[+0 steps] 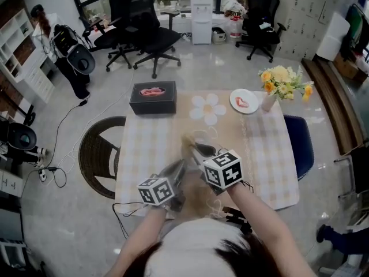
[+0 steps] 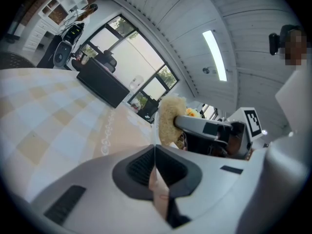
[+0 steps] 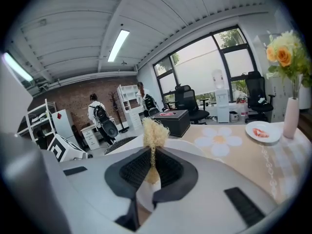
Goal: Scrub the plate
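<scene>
Grey left gripper (image 2: 155, 155) and right gripper (image 3: 152, 162), black-and-white marker cubes, person in white top

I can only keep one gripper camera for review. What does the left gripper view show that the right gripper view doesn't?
Only the left gripper view shows the right gripper from outside, shut on the scrubber. It also shows the left gripper pinching the plate by its thin edge. Only the right gripper view shows the small dish with red food, the vase of flowers and the flower mat. Both show the scrubber, the black box and the table.
</scene>
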Tool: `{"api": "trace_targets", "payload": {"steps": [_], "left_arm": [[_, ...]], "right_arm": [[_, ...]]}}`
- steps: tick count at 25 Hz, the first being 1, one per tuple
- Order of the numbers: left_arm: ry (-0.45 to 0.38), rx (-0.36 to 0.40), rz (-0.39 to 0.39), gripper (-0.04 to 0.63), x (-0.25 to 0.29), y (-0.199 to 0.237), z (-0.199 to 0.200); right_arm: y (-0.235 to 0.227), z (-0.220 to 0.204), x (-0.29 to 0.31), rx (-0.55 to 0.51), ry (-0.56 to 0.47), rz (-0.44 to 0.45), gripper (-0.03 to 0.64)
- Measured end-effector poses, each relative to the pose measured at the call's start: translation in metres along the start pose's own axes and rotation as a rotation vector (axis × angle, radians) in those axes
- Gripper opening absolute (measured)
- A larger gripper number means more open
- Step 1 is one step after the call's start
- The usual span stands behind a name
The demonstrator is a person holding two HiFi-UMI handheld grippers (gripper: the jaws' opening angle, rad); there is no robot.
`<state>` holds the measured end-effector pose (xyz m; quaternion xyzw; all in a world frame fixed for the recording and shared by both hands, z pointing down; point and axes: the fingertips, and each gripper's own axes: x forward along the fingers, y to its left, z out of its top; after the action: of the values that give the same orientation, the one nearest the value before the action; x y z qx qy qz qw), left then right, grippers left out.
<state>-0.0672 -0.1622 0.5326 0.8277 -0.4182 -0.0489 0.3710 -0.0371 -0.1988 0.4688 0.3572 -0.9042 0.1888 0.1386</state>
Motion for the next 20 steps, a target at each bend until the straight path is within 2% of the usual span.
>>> {"api": "trace_targets", "payload": {"steps": [3, 7, 20], "left_arm": [[0.005, -0.009, 0.000, 0.017, 0.000, 0.000, 0.001], [0.008, -0.021, 0.003, 0.017, 0.001, 0.002, 0.001], [0.003, -0.002, 0.002, 0.017, 0.000, 0.002, 0.000]], "right_arm": [[0.010, -0.002, 0.006, -0.041, 0.023, 0.025, 0.032], [0.008, -0.006, 0.012, -0.095, 0.044, 0.003, 0.032], [-0.021, -0.011, 0.013, -0.058, 0.045, -0.101, 0.032]]}}
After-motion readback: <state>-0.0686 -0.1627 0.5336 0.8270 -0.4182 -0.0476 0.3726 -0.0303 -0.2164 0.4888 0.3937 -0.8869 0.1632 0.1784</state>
